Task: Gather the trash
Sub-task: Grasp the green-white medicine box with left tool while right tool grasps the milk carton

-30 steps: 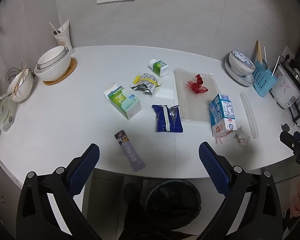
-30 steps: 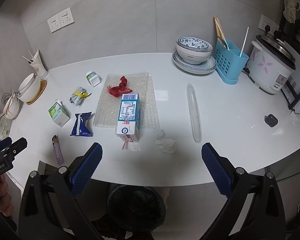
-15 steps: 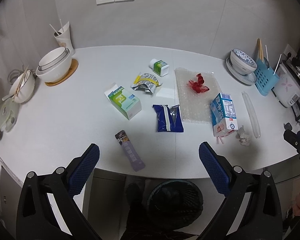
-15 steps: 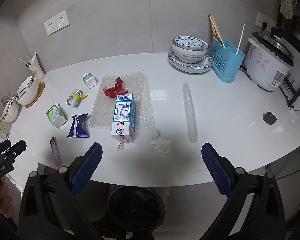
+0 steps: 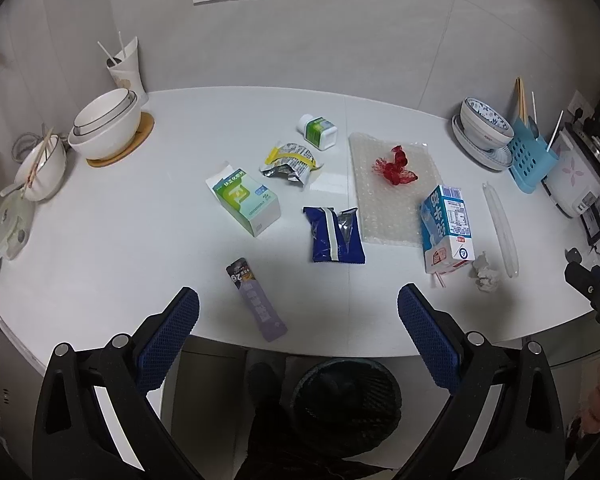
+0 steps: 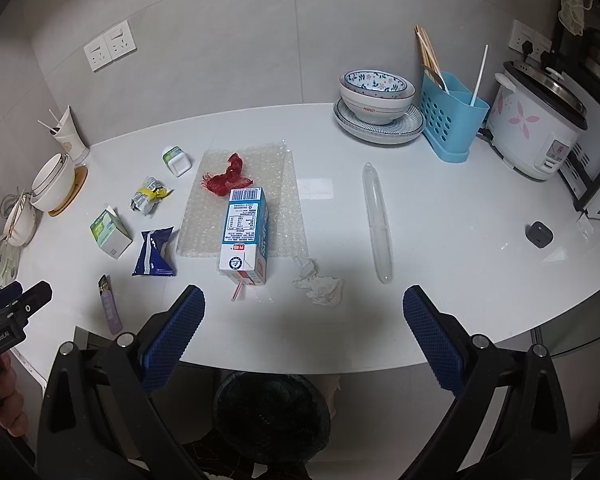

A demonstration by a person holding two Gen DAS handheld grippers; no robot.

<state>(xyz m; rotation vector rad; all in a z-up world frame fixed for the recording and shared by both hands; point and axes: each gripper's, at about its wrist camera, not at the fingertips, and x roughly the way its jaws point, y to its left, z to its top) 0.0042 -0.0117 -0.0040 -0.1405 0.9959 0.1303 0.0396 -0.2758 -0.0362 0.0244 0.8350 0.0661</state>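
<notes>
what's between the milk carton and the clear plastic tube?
A crumpled tissue lies between the milk carton and the clear tube, nearer the carton's front end. Right wrist view shows it best.

One milk carton (image 6: 244,236), one green box (image 5: 246,201), three wrappers (image 5: 334,234), one crumpled tissue (image 6: 320,284), one bin (image 6: 272,416)

Both my wrist cameras look down over the bench (image 5: 100,240) edge from well back. They share the milk carton (image 5: 446,228) (image 6: 245,236) (left view sits further left).

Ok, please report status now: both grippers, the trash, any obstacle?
Left gripper open, empty. Right gripper open, empty. Milk carton, tissue, wrappers on counter, untouched. Bin below edge. No obstacle.
</notes>
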